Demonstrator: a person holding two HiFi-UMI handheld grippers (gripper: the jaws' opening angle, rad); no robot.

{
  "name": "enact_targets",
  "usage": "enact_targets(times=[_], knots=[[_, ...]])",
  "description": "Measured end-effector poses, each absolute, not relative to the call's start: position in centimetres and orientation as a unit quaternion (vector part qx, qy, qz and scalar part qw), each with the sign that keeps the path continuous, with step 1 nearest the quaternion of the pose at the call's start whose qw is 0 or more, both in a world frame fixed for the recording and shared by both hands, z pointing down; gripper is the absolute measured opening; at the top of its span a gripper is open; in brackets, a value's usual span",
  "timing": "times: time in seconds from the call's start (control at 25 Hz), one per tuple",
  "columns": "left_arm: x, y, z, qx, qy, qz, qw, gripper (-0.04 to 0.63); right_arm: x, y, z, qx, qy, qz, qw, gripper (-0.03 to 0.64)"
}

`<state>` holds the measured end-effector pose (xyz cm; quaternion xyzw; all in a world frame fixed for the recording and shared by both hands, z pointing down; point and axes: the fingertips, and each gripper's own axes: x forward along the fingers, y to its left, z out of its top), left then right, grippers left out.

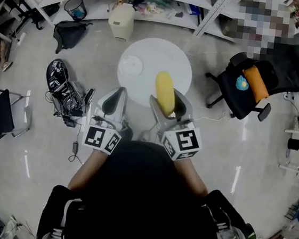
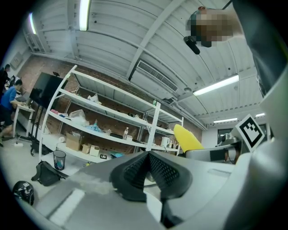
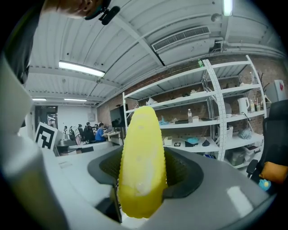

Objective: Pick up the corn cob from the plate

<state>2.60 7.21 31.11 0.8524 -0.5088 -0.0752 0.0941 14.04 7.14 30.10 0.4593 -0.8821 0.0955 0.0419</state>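
A yellow corn cob (image 1: 165, 93) stands clamped between the jaws of my right gripper (image 1: 168, 100), lifted over the near edge of the round white table (image 1: 162, 53). In the right gripper view the corn cob (image 3: 140, 161) fills the gap of that gripper (image 3: 141, 155) and points upward. A small white plate (image 1: 130, 66) lies bare on the table's left side. My left gripper (image 1: 114, 101) hovers beside the right one, jaws together with nothing held; its own view shows the gripper (image 2: 147, 155) with pads meeting and the corn cob (image 2: 186, 137) off to the right.
A black office chair (image 1: 255, 85) carrying an orange item stands right of the table. White shelving (image 1: 152, 4) runs along the back. On the floor to the left lie a black bag (image 1: 71, 32), a waste bin (image 1: 75, 9) and cabled gear (image 1: 62, 87).
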Motion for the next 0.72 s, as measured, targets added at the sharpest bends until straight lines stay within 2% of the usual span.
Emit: enact_targets(times=[0.72], knots=[[2.84,6.46,31.18,0.854,-0.506,-0.075,0.096,0.003,14.07,6.5,30.69,0.455,-0.883,0.1,0.049,0.267]])
